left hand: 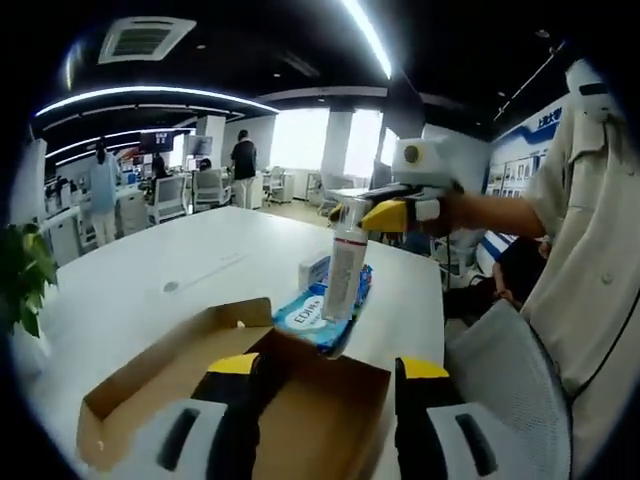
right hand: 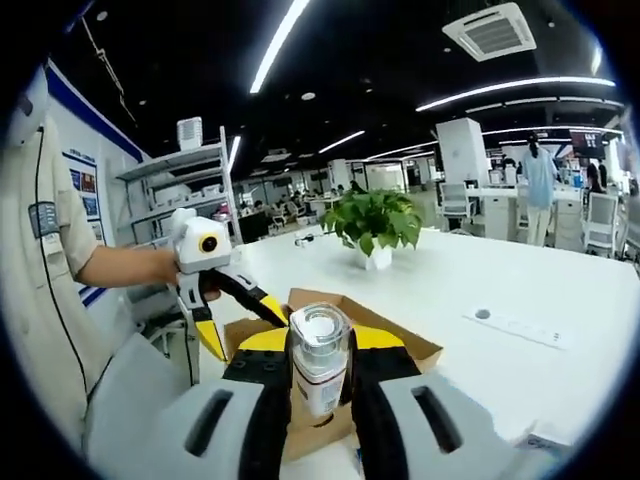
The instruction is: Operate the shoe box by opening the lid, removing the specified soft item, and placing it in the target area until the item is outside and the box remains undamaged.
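While left tongs (left hand: 325, 385) gape over box (left hand: 130, 385), right tongs (right hand: 318, 365) clamp bottle (right hand: 319, 365).

White table (left hand: 150, 270) with open shoe box (left hand: 190, 375), wipes packet (left hand: 310, 318), potted plant (right hand: 376, 226).

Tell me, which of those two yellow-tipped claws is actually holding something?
The right gripper: its jaws are shut on a clear bottle with a white label. The left gripper is open over the cardboard box.

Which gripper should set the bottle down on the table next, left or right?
Right. The right gripper is shut on the bottle, held above the white table and clear of the open box. The left gripper is open, empty, over the box.
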The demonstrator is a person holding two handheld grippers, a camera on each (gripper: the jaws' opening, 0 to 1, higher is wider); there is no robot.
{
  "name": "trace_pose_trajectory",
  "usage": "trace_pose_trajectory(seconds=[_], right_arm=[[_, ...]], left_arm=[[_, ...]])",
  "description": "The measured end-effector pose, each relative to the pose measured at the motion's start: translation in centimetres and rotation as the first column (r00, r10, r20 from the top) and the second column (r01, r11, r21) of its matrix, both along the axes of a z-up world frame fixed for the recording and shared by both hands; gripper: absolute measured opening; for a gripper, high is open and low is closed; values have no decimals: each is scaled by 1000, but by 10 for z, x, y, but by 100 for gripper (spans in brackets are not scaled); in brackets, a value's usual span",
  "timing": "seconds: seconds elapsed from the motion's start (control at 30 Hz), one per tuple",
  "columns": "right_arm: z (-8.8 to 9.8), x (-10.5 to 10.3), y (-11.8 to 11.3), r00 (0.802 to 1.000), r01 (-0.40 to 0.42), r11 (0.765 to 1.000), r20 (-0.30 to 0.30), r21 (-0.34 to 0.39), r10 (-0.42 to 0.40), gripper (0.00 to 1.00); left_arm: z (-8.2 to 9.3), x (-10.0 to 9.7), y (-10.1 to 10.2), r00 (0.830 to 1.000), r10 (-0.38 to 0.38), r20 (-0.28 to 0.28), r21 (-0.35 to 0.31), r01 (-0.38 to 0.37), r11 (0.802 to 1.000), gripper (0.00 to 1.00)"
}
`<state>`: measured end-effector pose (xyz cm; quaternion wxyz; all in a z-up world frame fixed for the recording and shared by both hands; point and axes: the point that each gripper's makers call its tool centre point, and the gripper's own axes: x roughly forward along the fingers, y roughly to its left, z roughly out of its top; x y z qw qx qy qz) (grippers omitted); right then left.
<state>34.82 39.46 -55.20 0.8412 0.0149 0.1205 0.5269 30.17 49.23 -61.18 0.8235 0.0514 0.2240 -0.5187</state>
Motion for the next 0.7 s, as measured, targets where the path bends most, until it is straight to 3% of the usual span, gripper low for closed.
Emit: trace_pose_trajectory(seconds=[0.43,0.7], right_arm=[[-8,36,-27,998,21,998,61,-65,-17,19],[-19,60,-39,996,29,992,88,-121,-18,19]], left_arm=[[0,-2,43,990,139,14,27,-140,990,66],[-3,-10,72,971,241,13,41,-241,970,74]])
